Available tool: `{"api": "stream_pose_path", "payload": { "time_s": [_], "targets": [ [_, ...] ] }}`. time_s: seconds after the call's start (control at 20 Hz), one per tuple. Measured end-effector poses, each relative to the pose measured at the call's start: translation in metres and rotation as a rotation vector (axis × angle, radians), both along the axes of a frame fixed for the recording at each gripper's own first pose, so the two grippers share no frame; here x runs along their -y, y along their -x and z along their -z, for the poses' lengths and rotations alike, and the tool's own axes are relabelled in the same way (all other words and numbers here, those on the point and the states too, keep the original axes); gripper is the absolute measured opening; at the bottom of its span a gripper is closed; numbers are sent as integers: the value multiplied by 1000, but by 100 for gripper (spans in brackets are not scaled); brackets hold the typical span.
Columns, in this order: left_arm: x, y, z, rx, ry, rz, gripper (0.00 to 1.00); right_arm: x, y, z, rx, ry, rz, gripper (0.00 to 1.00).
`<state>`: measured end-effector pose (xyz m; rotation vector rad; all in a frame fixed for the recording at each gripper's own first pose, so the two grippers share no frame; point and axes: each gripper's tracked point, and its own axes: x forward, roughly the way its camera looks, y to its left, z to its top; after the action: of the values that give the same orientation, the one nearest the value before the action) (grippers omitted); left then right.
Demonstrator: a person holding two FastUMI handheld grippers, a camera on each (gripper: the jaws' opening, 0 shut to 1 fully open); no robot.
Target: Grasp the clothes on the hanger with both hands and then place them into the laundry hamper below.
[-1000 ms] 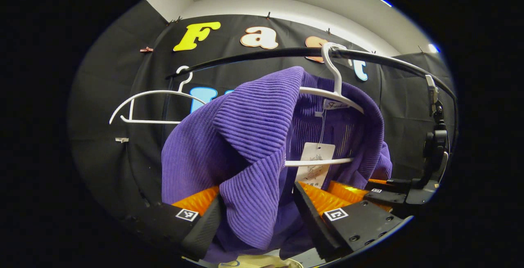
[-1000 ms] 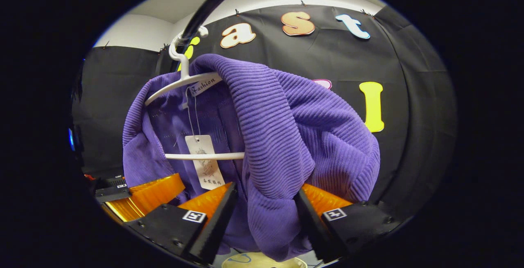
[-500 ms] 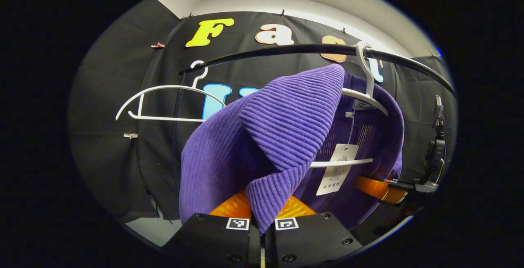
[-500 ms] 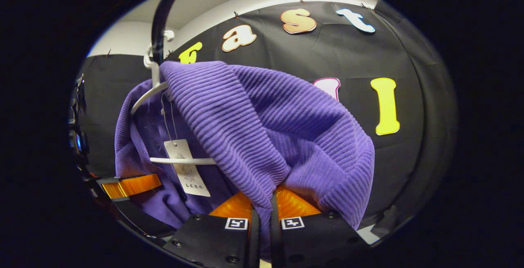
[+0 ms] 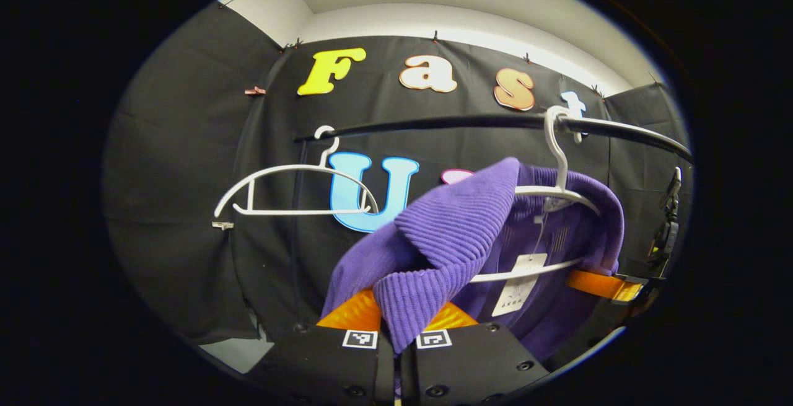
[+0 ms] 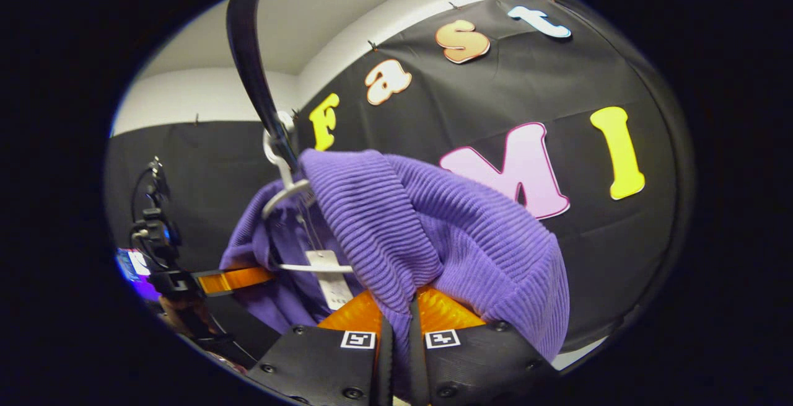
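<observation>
Fingers of the left gripper (image 5: pixel 396 331) and right gripper (image 6: pixel 396 325) are each clamped on a fold of the purple sweater (image 5: pixel 471 232), which hangs partly on its white hanger (image 5: pixel 560 189) from the black rail (image 5: pixel 471 123); an empty hanger (image 5: pixel 291 189) hangs nearby.

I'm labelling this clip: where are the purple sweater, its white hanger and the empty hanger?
purple sweater (image 6: pixel 471 220): right gripper view, ribbed shoulder.
white hanger (image 5: pixel 557 190): left gripper view, base of its hook.
empty hanger (image 5: pixel 291 170): left gripper view, top of its arch.
</observation>
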<state>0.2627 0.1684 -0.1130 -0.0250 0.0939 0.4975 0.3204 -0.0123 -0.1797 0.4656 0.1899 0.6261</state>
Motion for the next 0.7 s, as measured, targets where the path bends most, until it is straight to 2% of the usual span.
{"api": "stream_pose_path", "payload": {
  "time_s": [0.1,0.3,0.35,0.4,0.45,0.5,0.55,0.7],
  "targets": [
    [-5,6,-15,24,-23,-23,9,6,0,-18,25,-41,-12,14],
    [-19,19,-43,77,-102,-78,8,-10,10,-70,94,-159,-86,14],
    [-27,24,-50,90,-118,-102,9,-21,8,-79,105,-191,-115,10],
    [-33,30,-58,107,-134,-125,9,-21,11,-88,111,-219,-129,14],
    [-41,35,-69,125,-150,-144,9,-24,10,-92,113,-244,-140,14],
    [-48,40,-78,143,-165,-160,8,-23,6,-93,109,-265,-139,10],
    [-55,42,-88,159,-179,-170,8,-22,2,-94,100,-294,-139,14],
    [-70,35,-107,173,-246,-172,8,-22,-6,-103,67,-412,-152,14]
  ]
}}
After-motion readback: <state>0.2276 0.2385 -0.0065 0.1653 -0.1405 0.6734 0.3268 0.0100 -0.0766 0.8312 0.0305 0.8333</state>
